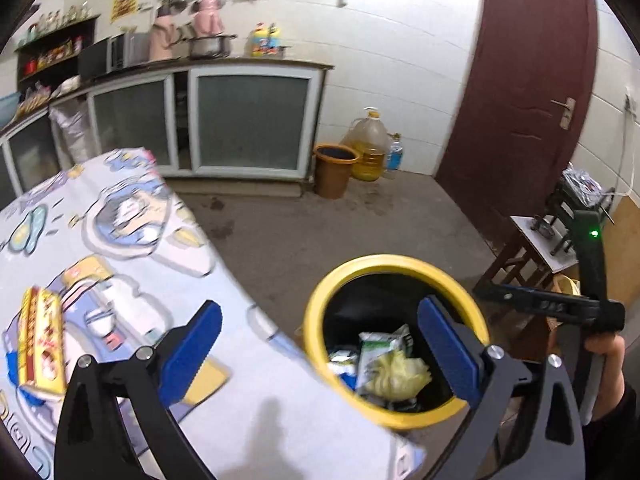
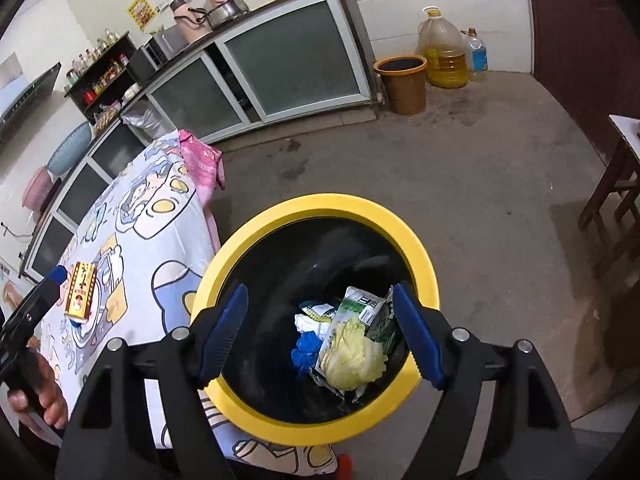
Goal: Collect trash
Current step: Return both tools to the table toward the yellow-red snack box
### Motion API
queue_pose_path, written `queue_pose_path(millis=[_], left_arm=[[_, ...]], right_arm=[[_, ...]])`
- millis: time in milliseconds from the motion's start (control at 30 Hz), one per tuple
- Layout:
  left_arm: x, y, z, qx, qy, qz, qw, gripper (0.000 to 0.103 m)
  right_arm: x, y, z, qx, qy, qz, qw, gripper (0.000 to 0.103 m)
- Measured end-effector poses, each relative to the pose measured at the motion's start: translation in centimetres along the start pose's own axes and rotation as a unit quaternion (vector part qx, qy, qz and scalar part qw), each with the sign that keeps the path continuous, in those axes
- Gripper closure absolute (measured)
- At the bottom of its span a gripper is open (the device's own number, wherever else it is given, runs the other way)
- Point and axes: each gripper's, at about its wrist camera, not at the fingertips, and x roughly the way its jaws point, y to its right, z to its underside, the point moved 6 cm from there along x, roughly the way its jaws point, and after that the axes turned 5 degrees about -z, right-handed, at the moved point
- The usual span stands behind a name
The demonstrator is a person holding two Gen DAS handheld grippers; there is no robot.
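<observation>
inside round yellow-rimmed bin: crinkled cabbage (leafy)

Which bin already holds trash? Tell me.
The yellow-rimmed bin beside the table; wrappers and cabbage lie inside. The brown bin by the cabinet shows none.

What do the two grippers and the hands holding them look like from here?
Both look alike. The left gripper and the right gripper each have black angular finger arms with silver pivot bolts and blue pads with toothed edges. Seen from the left wrist, the right unit's black body carries a small green light. A bare hand grips the left unit's handle; a dark sleeve shows at the right wrist.
</observation>
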Motion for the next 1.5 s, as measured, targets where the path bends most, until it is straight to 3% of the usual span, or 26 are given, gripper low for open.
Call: queue_pose_path(millis=[267,433,533,567,733,900,1033,1200,1500], left_arm=[[-4.4,-12.7,3.5,-0.048,-0.017,-0.073,0.9960,0.008],[-8.0,-19.8,5.9,-0.053,-0.014,-0.068,0.9962,0.008],[-9.5,-22.8,6.9,-0.031,-0.015,-0.055,0.9979,0.008],[-9.7,-23.6,7.4,-0.019,-0.025,-0.035,0.9989,0.008],[-9.9,-25.4,9.0,0.045,-0.040,0.016,0.9980,0.008],[-8.5,-27.2,8.5,0.065,-0.049,0.027,0.9963,0.008],[-6.2,-28.1,8.2,0.076,-0.076,0.027,0.9938,0.008],[-4.3,-29.0,8.1,0.085,-0.098,0.027,0.9913,0.008],[-1.5,-30.7,8.4,0.058,-0.119,0.041,0.9903,0.008]], right_arm=[[0.7,-5.8,0.2,-0.044,-0.025,-0.034,0.998,0.030],[2.8,-13.8,0.6,-0.107,-0.072,-0.098,0.987,0.027],[4.5,-20.1,1.5,-0.149,-0.114,-0.151,0.971,0.025],[5.0,-22.1,1.8,-0.162,-0.126,-0.162,0.965,0.025],[7.9,-30.6,3.3,-0.199,-0.189,-0.213,0.938,0.024],[11.6,-37.3,4.1,-0.185,-0.263,-0.239,0.916,0.024],[14.9,-40.9,4.4,-0.168,-0.306,-0.222,0.911,0.026],[17.4,-44.3,4.2,-0.176,-0.325,-0.211,0.905,0.031],[21.6,-46.4,4.6,-0.157,-0.357,-0.202,0.898,0.037]])
